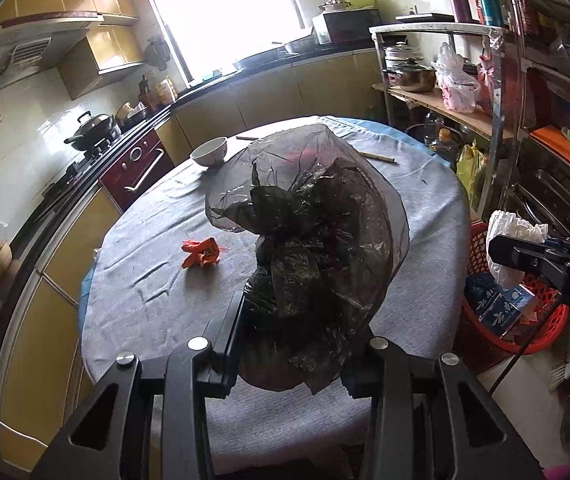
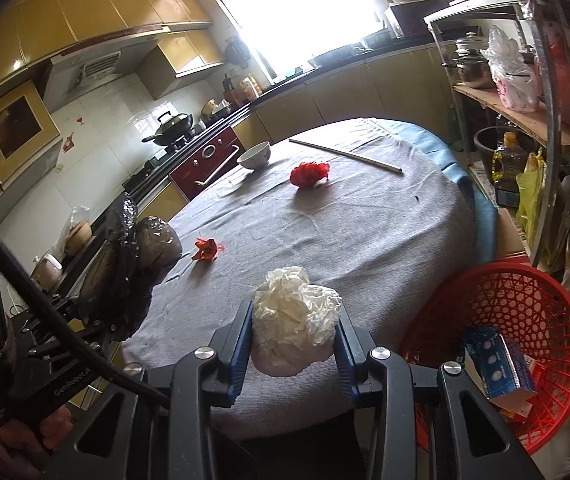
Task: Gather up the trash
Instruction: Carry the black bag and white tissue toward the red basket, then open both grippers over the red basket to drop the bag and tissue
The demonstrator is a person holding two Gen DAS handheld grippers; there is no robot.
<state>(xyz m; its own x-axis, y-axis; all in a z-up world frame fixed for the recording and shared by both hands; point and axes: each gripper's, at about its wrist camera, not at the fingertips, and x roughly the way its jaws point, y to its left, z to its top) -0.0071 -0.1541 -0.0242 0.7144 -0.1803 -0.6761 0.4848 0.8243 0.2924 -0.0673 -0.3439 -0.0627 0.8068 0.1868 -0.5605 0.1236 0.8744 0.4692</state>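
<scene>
Round table [image 2: 365,232], grey cloth, is seen in both views w/ trash left on it. A red basket [image 2: 525,304] stands on the floor just beside the table edge, already holding a blue carton [image 2: 499,364].

A crumpled dark plastic bag [image 1: 309,240] is clamped in the left gripper [image 1: 297,340], jaws partly closed on its bunched lower end; it is held above the table. A white paper wad [image 2: 295,316] is pinched in the right gripper [image 2: 295,340], jaws closed in as far as the wad allows, over the near table edge.

Step in hand, as judged: carry & drop. Next, the wad is prob. to be swung over the basket & released; the jaws must be clear of the rim.

Left uncollected: red crumpled scrap [image 2: 309,174] mid-table, orange wrapper [image 2: 207,249] nearer. Bowl [image 2: 254,155] & chopstick [image 2: 345,155] at the far side are prob. not trash.
</scene>
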